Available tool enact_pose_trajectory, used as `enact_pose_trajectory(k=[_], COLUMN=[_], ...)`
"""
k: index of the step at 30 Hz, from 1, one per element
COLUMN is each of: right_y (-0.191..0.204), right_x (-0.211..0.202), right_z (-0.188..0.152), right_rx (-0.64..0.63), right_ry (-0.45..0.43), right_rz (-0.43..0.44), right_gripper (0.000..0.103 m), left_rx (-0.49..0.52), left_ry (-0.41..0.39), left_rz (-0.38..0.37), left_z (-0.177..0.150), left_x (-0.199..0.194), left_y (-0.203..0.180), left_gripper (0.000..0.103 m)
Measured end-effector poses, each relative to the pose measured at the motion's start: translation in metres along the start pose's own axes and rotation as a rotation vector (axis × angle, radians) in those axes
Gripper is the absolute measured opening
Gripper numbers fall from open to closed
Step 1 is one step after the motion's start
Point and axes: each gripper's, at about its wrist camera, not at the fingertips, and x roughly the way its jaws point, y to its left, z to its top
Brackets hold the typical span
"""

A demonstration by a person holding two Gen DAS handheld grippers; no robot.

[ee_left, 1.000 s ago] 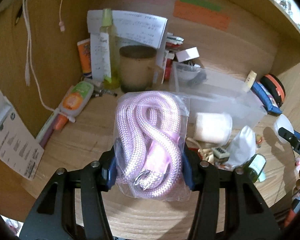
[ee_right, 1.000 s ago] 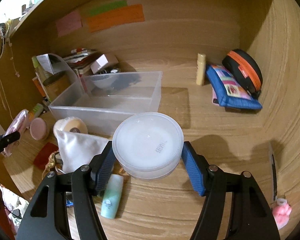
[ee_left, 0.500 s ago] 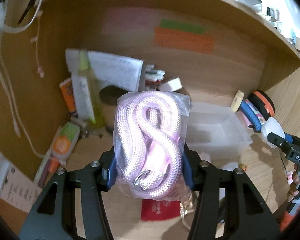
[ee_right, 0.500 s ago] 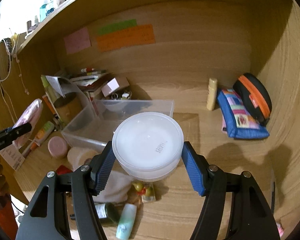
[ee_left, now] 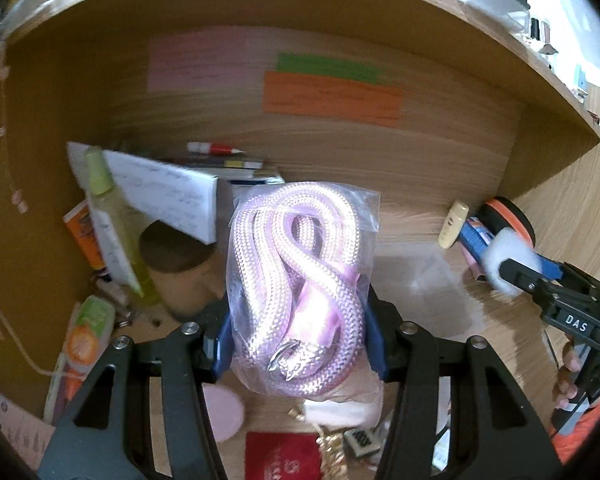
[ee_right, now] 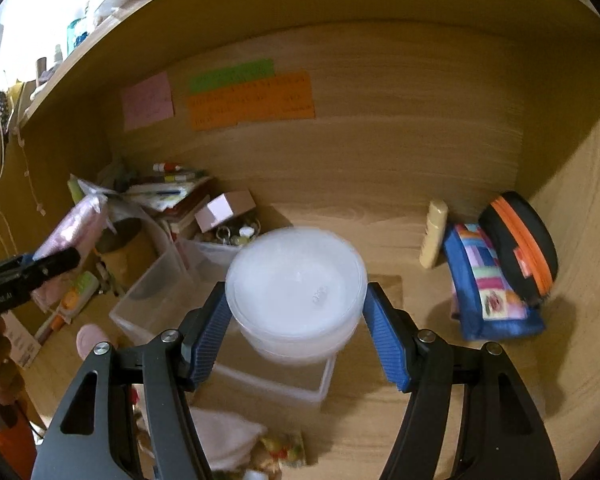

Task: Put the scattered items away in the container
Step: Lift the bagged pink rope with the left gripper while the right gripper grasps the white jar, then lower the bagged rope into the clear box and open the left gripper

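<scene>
So the clear plastic bin (ee_right: 236, 320) is what everything's supposed to end up in, and both loads have gone up in the last second. A moment back they were low over the desk; now they're up in the air, with the bin below them.

The round white tub (ee_right: 296, 292) sits right over the bin's near end, pinched across its sides by the right gripper (ee_right: 296, 312), jaws spread wide to fit it. The bagged pink rope (ee_left: 298, 288) hangs over the bin's left side, squeezed in the left gripper (ee_left: 298, 344), jaws closed in on the bag.

Looks to me like a double drop is next. The bin seems mostly empty, so room shouldn't be a problem.

Near the bin there's still a pink disc (ee_right: 90, 338), a white cloth (ee_right: 228, 436) and a red card (ee_left: 282, 456) on the desk (ee_right: 380, 420), so plenty left to tidy.
</scene>
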Motion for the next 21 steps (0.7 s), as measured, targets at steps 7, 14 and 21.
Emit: enact_pose_trajectory(k=[7,14,21], right_y=[0.016,0.016,0.014], right_x=[0.015,0.054,0.068], right_z=[0.02,0.005,-0.006], right_rx=[-0.09,-0.078,-0.078], right_ry=[-0.013,0.101,0.151], right_rz=[-0.001,0.033,0.042], right_gripper=[0.063,0.063,0.063], left_rx=[0.047,0.084,0.089], left_ry=[0.029,0.122,0.212], left_rz=[-0.037,-0.049,-0.078], left_z=[0.011,-0.001,-0.014], left_x=[0.027,0.065,0.092], left_y=[-0.02,-0.032,-0.038], left_gripper=[0.053,0.053,0.053])
